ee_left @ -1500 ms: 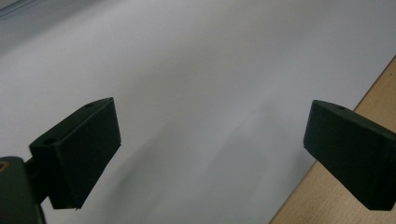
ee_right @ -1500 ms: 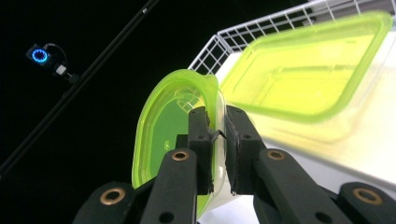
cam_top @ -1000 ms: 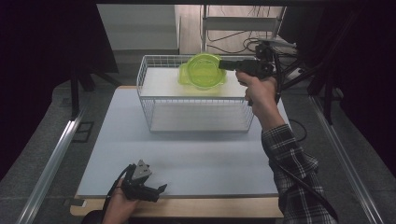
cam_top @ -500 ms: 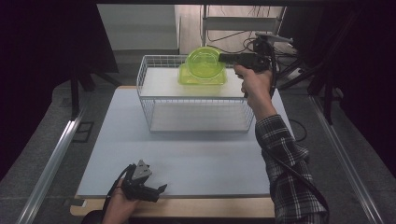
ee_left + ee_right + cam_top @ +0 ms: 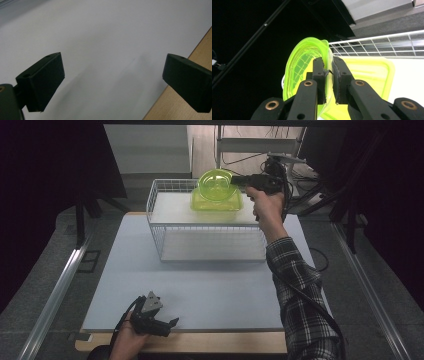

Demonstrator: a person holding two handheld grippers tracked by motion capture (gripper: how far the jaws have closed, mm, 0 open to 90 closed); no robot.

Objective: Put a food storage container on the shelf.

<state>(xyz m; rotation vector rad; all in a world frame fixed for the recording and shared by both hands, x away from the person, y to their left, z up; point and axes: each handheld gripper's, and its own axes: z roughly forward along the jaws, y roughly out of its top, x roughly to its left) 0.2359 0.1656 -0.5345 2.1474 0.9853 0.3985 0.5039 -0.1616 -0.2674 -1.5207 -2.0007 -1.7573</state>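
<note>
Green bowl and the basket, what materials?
Round translucent green bowl: looks like glossy plastic, since the basket grid shows through its wall in the right gripper view. White wire basket: thin rods in a grid, probably coated metal wire; the coating itself cannot be told.

place: lab or test rig | surface: pale mat [image 5: 210, 285] on a wooden table [image 5: 200, 344], edge to edge | surround: black curtains [image 5: 45, 180] at both sides | frame: metal rails [image 5: 55, 295] along the table's sides | back: loose cables [image 5: 305, 175] behind the far right corner
</note>
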